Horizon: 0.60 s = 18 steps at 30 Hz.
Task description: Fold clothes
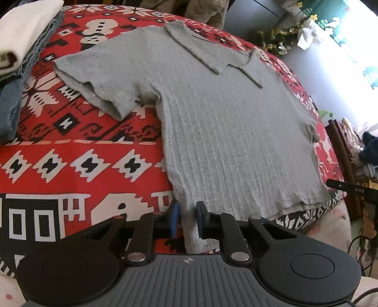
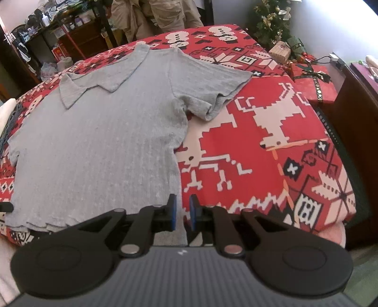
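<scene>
Grey ribbed polo shirt [image 1: 219, 122] lies flat, front up, on a bed covered with a red, white and black patterned blanket [image 1: 70, 151]. In the left wrist view its collar [image 1: 212, 52] points toward the far edge of the bed, one short sleeve [image 1: 94, 80] spreads toward the far left corner, and the hem runs along the near edge. The left gripper [image 1: 187, 219] sits at the near left corner of the hem, its blue pads [image 1: 175, 218] drawn narrow with a strip of the grey fabric pinched between them and hanging down below the fingers. A stack of folded clothes [image 1: 21, 40], white on top of blue denim, rests at the far left corner of the bed, apart from the shirt. In the right wrist view the same shirt [image 2: 99, 146] fills the left half of the bed, its other short sleeve [image 2: 212, 87] reaching toward the middle of the blanket [image 2: 271, 146], where white reindeer figures show. The right gripper [image 2: 182, 212] stands at the near right corner of the hem with its pads [image 2: 173, 212] narrowly apart; grey fabric passes between them, though whether they press on it cannot be told. Wrapped red gift boxes [image 2: 311, 80] and a decorated Christmas tree [image 2: 274, 21] stand beyond the bed's far right corner.
</scene>
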Motion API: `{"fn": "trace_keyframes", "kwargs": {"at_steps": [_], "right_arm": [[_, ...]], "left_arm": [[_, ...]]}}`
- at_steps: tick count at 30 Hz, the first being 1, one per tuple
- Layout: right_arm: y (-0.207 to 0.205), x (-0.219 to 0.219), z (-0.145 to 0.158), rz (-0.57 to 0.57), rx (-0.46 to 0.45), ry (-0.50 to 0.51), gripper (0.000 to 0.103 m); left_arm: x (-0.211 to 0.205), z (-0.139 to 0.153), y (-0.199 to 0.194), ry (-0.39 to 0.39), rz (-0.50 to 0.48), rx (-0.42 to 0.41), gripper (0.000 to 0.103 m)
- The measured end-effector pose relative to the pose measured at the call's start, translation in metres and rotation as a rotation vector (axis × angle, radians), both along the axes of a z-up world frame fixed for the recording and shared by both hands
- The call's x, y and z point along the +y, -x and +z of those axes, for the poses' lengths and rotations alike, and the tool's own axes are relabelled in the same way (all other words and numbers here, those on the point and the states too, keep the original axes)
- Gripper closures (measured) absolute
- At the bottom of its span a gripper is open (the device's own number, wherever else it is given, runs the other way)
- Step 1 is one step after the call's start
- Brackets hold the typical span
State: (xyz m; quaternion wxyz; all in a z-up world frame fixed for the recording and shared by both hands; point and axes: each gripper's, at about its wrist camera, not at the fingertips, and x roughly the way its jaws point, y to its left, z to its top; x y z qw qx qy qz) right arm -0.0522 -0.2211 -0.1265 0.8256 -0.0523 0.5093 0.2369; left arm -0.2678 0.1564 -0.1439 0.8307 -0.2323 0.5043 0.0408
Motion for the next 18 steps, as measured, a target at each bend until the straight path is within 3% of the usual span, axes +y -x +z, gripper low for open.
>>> {"fn": "trace_keyframes", "kwargs": {"at_steps": [3, 7, 10, 12, 14, 16, 17, 18], "right_arm": [[0.003, -0.004, 0.001, 0.000, 0.000, 0.020, 0.090], [0.010, -0.017, 0.009, 0.006, -0.004, 0.024, 0.090], [0.011, -0.024, 0.007, 0.007, 0.025, 0.008, 0.081], [0.012, -0.023, 0.004, 0.022, 0.030, 0.003, 0.079], [0.012, -0.020, 0.001, 0.035, 0.039, -0.013, 0.076], [0.012, -0.014, -0.003, 0.047, 0.055, -0.017, 0.074], [0.013, -0.012, -0.005, 0.054, 0.062, -0.016, 0.075], [0.014, -0.009, -0.007, 0.063, 0.069, -0.014, 0.092]], "left_arm": [[-0.013, 0.009, 0.002, -0.135, -0.042, 0.023, 0.101], [-0.007, 0.009, 0.006, -0.101, -0.027, 0.040, 0.099], [-0.003, 0.007, 0.009, -0.069, -0.017, 0.050, 0.088], [-0.004, 0.006, 0.008, -0.047, -0.019, 0.053, 0.075], [-0.007, 0.006, 0.007, -0.024, -0.020, 0.061, 0.070], [-0.010, 0.006, 0.007, -0.023, -0.022, 0.065, 0.073], [-0.014, 0.005, 0.006, -0.031, -0.030, 0.070, 0.096], [-0.017, 0.005, 0.006, -0.050, -0.039, 0.076, 0.100]]}}
